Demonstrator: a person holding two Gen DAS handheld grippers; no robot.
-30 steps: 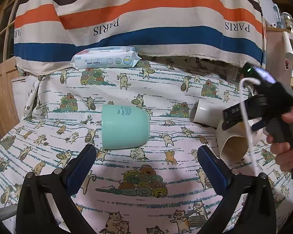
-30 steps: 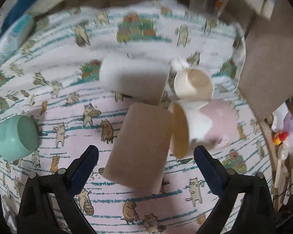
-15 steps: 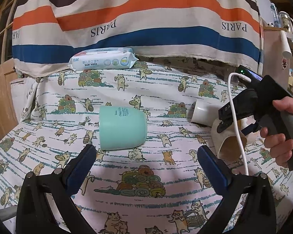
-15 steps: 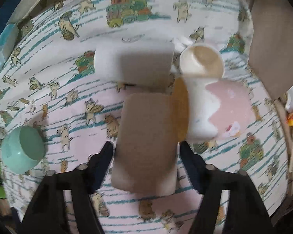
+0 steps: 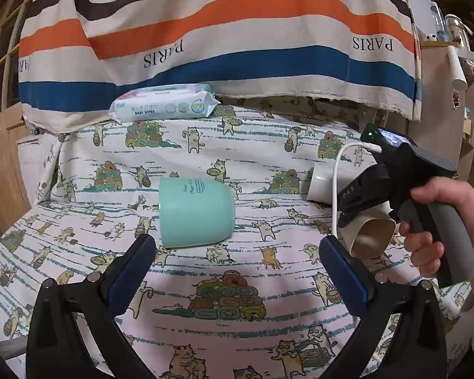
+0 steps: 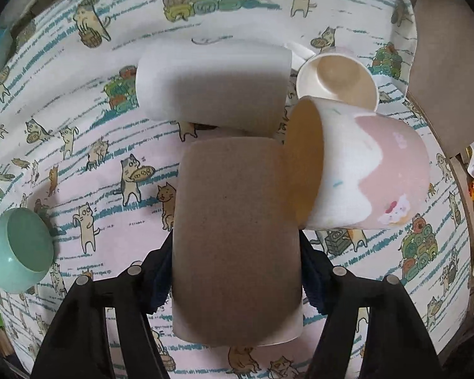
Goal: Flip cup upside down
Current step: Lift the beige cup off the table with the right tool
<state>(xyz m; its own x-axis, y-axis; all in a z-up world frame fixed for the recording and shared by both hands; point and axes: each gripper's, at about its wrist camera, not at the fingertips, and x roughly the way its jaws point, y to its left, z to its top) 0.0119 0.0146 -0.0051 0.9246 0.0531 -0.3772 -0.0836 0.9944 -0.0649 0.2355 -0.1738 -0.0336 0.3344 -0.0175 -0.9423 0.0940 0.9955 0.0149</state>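
A mint-green cup (image 5: 196, 212) lies on its side on the cat-print cloth, just beyond my open, empty left gripper (image 5: 237, 262). It also shows in the right wrist view (image 6: 17, 249) at far left. My right gripper (image 6: 237, 271) is shut on a brown cup (image 6: 237, 230) lying on its side, one finger on each flank. The same cup's open mouth shows under the right gripper's body in the left wrist view (image 5: 374, 237). A white cup (image 6: 211, 85), a pink-and-white cup (image 6: 373, 177) and a small cream cup (image 6: 338, 79) lie touching around it.
A pack of baby wipes (image 5: 164, 104) lies at the back of the cloth under a striped hanging fabric (image 5: 221, 25). A brown panel (image 6: 452, 57) stands at the right edge of the table. A white cup (image 5: 324, 181) lies behind the right gripper.
My right gripper has moved forward over the brown cup and closed on its sides. My left gripper has stayed open and nearly still.
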